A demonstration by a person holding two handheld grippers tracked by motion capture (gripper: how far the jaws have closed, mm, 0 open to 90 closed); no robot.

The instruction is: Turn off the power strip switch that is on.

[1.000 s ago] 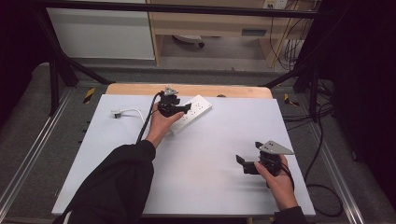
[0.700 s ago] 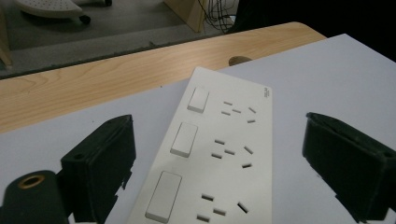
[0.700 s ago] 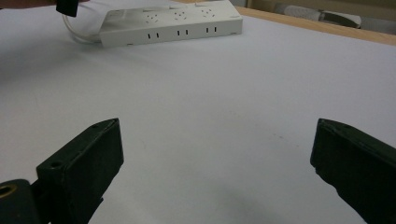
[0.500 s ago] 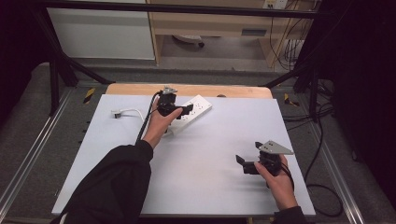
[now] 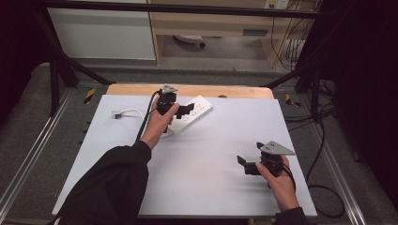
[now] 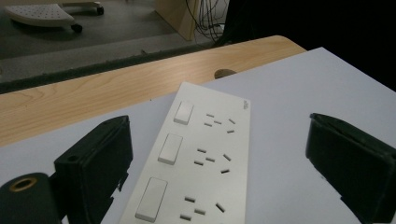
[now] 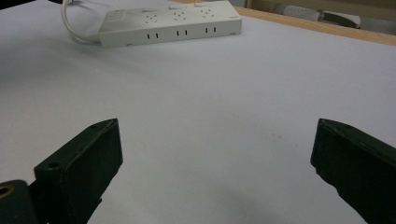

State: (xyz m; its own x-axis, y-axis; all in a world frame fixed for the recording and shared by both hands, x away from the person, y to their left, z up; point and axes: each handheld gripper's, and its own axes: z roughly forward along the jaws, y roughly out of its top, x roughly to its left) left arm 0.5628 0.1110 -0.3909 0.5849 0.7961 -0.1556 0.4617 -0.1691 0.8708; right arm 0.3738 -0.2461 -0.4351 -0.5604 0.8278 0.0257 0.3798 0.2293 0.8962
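Note:
A white power strip [image 5: 196,109] with three switches and three socket groups lies slantwise at the far middle of the white table top [image 5: 206,187]. My left gripper [image 5: 182,112] hovers over its near end, and its jaws have just been opening. In the left gripper view the left gripper [image 6: 219,135] is open, with the strip [image 6: 205,154] lying between and below the wide-set jaws, untouched by either. My right gripper [image 5: 251,154] rests near the front right, open and empty. From the right gripper [image 7: 219,135] the strip [image 7: 173,21] shows far off.
The strip's white cable [image 5: 133,112] curls left to a plug [image 5: 117,113] on the sheet. A strip of bare wooden table [image 5: 211,90] runs along the far edge. Metal rails flank the table, and dark cables [image 5: 319,140] hang at the right.
The left hand has shifted slightly over the near end of the power strip. The right hand and its gripper have stayed still.

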